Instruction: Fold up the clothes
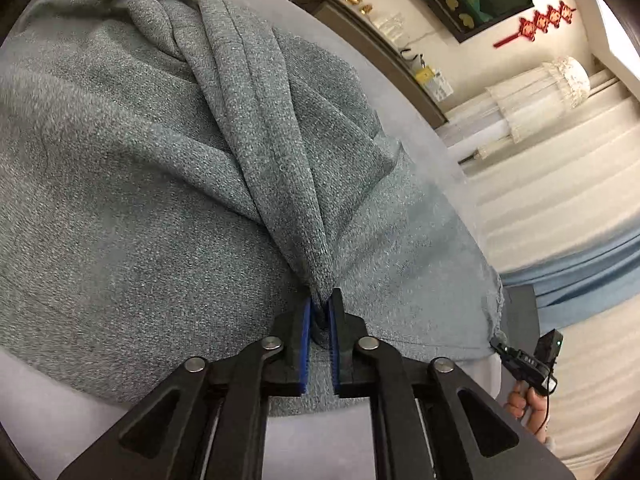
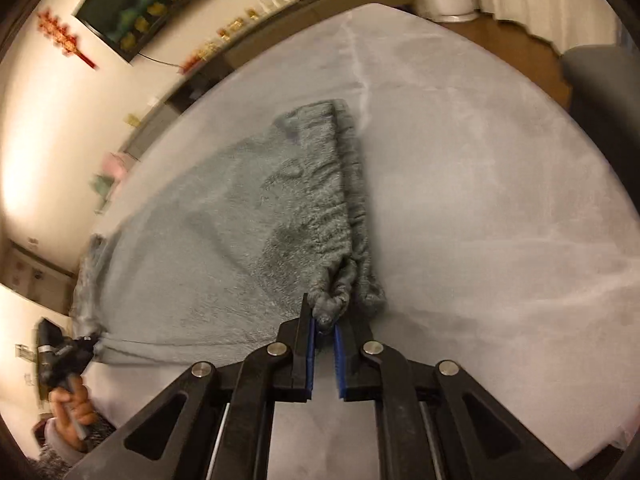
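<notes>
a grey-green knitted garment point(image 1: 152, 168) lies spread on a pale grey padded surface point(image 2: 500, 200), which is what carries everything here. no box, basket or other container stands on that surface in either view; the only thing on it is the garment.

in the left wrist view the left gripper point(image 1: 319, 312) has its blue-lined jaws drawn narrow around a bunched fold of the garment. the cloth rises from the jaws in a gathered ridge that runs up toward the far edge of the surface, while the rest of the garment lies flatter to the left of it. the fabric sits between the pads; whether they press firmly on it is hard to tell, though the fold looks pinched.

in the right wrist view the right gripper point(image 2: 324, 326) is nearly closed on a rolled, wrinkled end of the same garment point(image 2: 224, 240). from that clamp a thick twisted band of cloth runs away toward the far edge of the surface, and a broad flat panel spreads to the left, reaching the left edge.

each camera catches the other tool at the garment's near corner: the right gripper point(image 1: 520, 360) shows small at the right edge of the surface with a hand point(image 1: 528, 404) below it, and the left gripper point(image 2: 72, 354) shows at the left edge, held by a hand point(image 2: 72, 408) in a pale sleeve.

a shelf point(image 2: 240, 40) with small items runs along the wall beyond the far edge.
</notes>
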The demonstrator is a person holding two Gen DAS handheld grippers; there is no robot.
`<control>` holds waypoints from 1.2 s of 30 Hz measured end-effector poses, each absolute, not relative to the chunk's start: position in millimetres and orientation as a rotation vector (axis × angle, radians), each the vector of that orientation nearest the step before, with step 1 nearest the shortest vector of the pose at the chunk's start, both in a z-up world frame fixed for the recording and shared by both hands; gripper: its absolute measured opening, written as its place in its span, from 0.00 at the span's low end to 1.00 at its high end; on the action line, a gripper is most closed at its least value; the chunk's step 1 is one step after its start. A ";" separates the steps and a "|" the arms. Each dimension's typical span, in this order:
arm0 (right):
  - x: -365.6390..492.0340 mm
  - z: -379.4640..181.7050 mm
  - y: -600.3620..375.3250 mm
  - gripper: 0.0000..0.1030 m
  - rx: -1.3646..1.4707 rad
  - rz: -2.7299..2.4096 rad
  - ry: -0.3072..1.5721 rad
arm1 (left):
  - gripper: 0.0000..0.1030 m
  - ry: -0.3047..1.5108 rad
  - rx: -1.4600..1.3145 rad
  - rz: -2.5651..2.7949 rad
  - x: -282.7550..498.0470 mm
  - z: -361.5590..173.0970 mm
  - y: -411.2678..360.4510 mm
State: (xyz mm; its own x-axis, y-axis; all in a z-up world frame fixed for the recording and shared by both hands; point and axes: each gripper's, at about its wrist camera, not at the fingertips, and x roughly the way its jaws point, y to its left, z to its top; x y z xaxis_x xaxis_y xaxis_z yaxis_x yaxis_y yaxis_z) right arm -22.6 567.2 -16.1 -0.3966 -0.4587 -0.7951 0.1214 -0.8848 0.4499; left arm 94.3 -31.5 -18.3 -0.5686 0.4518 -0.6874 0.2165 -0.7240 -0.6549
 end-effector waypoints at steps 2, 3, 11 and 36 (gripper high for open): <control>-23.6 -5.7 567.5 0.16 1.492 -2.341 -0.426 | 0.15 -1.085 -1.336 2.438 104.7 -5.0 -37.9; -22.1 3.9 567.4 0.28 1.497 -2.384 -0.375 | 0.17 -1.078 -1.308 2.450 110.2 1.9 -41.9; -12.9 77.7 522.6 0.46 1.224 -2.653 -0.086 | 0.20 -1.396 -1.098 2.688 118.0 50.5 -158.0; -87.4 120.5 5.2 0.60 1.106 -1.830 0.396 | 0.41 -1.791 -1.076 2.442 48.7 0.8 -354.2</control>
State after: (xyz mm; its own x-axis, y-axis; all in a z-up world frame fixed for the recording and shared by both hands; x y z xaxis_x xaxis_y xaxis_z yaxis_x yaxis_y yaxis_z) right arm -87.4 5.2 120.5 -0.1626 -0.5473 -0.8210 0.8377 -0.5163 0.1783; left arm 48.7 -354.2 0.8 -0.7734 0.3174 -0.5488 0.4280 -0.3772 -0.8213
